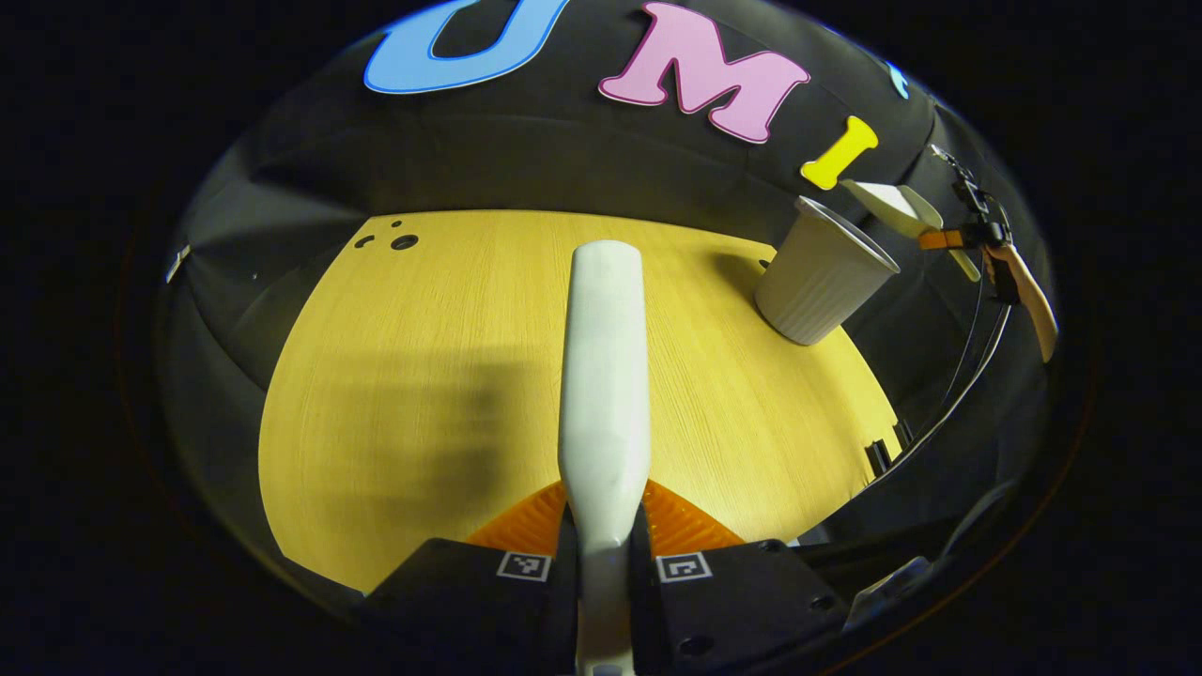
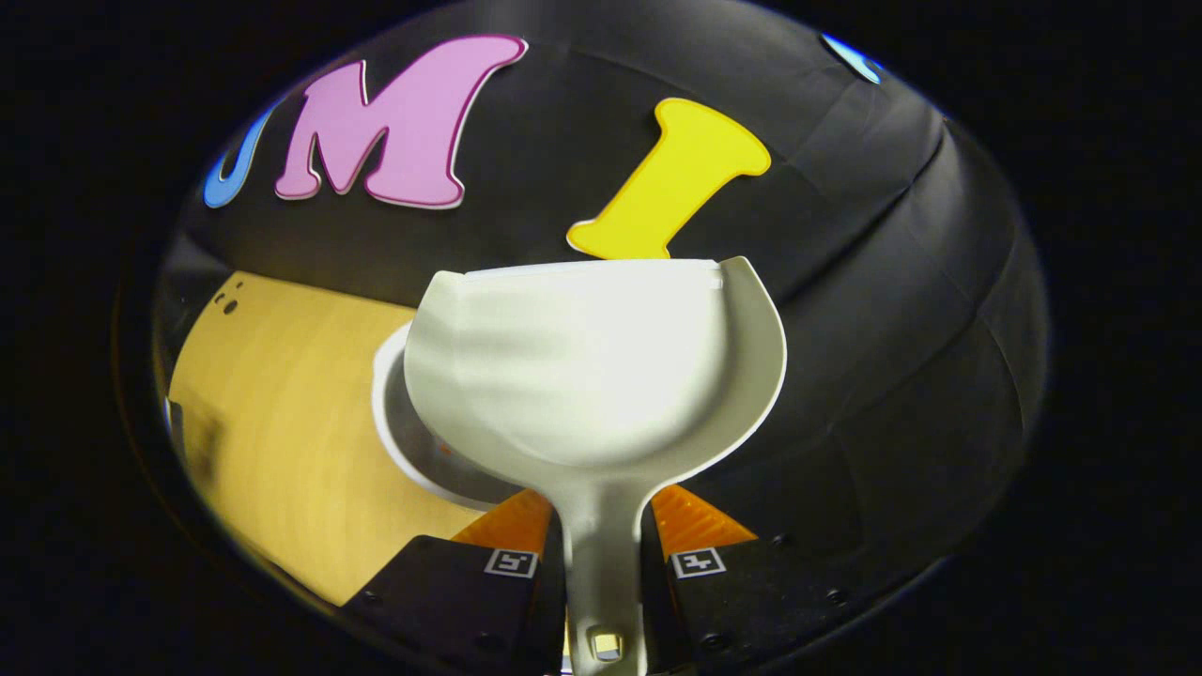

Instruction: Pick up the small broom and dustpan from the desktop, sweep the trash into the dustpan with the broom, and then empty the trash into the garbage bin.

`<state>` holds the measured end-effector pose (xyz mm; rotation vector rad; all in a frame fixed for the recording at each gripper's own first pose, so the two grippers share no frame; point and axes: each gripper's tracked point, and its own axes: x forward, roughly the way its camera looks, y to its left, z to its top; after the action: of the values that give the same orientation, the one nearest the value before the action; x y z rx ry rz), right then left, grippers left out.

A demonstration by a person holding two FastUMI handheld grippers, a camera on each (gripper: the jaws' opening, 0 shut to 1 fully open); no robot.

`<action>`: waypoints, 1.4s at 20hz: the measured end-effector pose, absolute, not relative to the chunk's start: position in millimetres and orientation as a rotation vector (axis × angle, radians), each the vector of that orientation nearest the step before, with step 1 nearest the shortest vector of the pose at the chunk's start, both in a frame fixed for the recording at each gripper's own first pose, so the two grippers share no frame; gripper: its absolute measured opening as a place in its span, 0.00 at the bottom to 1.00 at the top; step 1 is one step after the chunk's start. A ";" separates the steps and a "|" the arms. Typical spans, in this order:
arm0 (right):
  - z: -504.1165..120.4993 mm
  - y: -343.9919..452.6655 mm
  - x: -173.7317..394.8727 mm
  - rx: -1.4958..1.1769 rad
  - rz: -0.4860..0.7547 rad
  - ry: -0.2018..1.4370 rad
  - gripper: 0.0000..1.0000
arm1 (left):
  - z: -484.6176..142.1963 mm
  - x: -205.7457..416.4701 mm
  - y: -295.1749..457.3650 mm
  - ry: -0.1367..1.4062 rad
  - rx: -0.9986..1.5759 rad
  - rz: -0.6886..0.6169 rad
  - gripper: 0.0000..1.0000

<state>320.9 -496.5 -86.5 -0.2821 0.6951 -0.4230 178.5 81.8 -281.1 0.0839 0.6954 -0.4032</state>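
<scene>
Left gripper is clenched on the white handle of the small broom, both fingers pressing its sides; the handle runs toward twelve o'clock over the yellow desktop. The bristles cannot be seen.

In the left gripper view the garbage bin, a pale ribbed cup, stands on the desktop at two o'clock from the broom handle, near the far right edge. The dustpan shows just above its rim, at about two o'clock from it, carried by the other gripper farther off.

Right gripper is clenched on the stem of the dustpan, both fingers on it. In the right gripper view the pan is raised with its hollow facing the camera. The bin's round rim lies directly beneath it, showing at eight o'clock of the pan. No trash can be made out in the pan; whether some is inside the bin I cannot tell.

Judgement: the emptying step is in hand, with the pan poised over the bin. The next move calls for tipping the pan's open lip downward inside the rim, keeping the mouth centred so nothing falls on the desktop, and avoiding a knock against the light bin.
</scene>
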 end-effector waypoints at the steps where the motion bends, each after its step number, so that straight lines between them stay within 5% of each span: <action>1: -82.1 -492.6 325.9 -0.275 -0.409 0.670 0.36 | -281.3 177.4 82.5 0.696 0.087 -0.403 0.27; 13: -79.7 -392.3 330.5 -0.245 -0.105 0.548 0.36 | -291.0 184.3 114.2 0.624 0.154 -0.322 0.25; 28: -199.0 -305.9 270.3 -0.141 0.133 0.883 0.37 | -352.6 213.5 137.0 0.713 0.111 -0.180 0.27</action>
<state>270.3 -305.9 -199.0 -0.1409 0.8835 0.1329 213.5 137.0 -352.6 0.1106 0.7133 -0.1800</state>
